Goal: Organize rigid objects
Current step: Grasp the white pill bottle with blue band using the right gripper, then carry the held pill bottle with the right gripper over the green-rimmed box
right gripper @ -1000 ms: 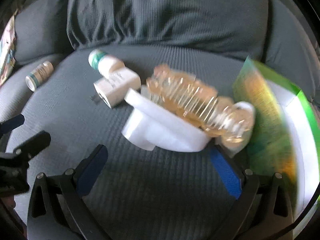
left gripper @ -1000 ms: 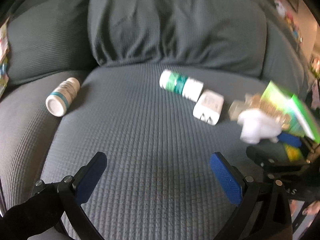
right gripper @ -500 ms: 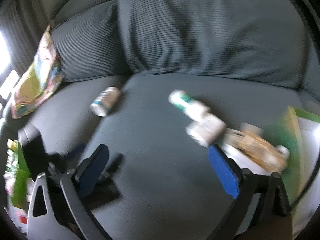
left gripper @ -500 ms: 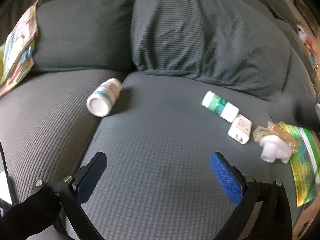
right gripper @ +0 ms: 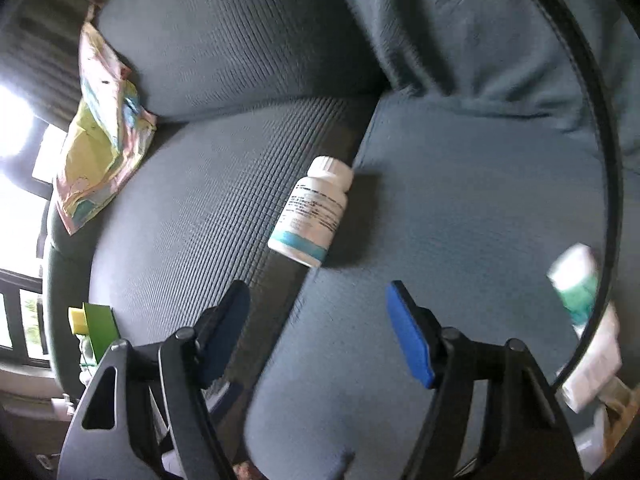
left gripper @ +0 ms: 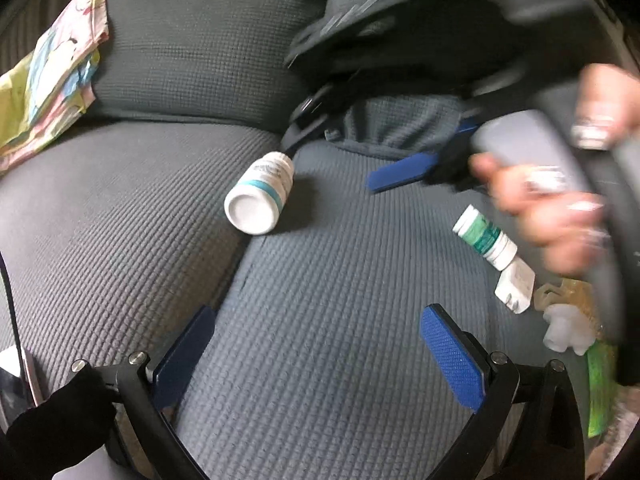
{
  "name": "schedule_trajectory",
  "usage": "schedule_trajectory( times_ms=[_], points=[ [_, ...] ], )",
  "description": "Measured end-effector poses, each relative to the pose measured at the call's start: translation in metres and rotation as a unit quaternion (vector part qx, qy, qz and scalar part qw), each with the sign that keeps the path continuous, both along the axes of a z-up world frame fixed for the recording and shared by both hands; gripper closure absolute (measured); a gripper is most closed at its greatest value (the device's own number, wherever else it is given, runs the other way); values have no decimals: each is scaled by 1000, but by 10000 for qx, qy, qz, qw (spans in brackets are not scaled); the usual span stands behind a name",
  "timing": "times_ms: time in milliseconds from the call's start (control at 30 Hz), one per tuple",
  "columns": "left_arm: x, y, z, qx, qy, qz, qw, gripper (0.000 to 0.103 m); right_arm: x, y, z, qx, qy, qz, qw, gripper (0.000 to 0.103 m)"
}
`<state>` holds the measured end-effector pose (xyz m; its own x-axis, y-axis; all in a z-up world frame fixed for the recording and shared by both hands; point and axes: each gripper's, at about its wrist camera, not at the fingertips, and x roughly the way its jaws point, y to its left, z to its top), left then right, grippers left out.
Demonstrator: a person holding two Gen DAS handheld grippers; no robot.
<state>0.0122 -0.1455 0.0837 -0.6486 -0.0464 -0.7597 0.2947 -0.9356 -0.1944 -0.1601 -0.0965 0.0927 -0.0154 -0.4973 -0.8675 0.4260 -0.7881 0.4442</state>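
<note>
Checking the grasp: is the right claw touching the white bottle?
Apart. The right wrist view shows the right claw open, with bare cushion between its fingertips and the white bottle.

A dark grey sofa [left gripper: 320, 288] with ribbed, waffle-textured upholstery fills the scene. Two seat cushions meet at a seam [right gripper: 280, 264] running front to back. Plump back cushions [left gripper: 200, 44] in the same fabric stand behind them. A patterned cloth [right gripper: 100, 128] in pink, yellow and pale blue lies draped at the sofa's far left end. Beyond it, a window [right gripper: 16, 184] admits strong, overexposed daylight.
</note>
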Motion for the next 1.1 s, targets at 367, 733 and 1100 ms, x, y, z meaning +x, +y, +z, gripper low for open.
schedule_trajectory(
  times_ms=[367,733,1100],
  points=[
    [-3,-8,1,-100,-123,62,9999,0,-19,-51,-47,-187,-683,181,9973,41],
    [-3,-9,-7,-247,-432,22,9988,0,-26,-62,-65,-35,-741,-93,9972,44],
    [21,8,4,92,-56,-354,9993,0,4,24,-12,-279,-254,-235,9990,51]
  ],
)
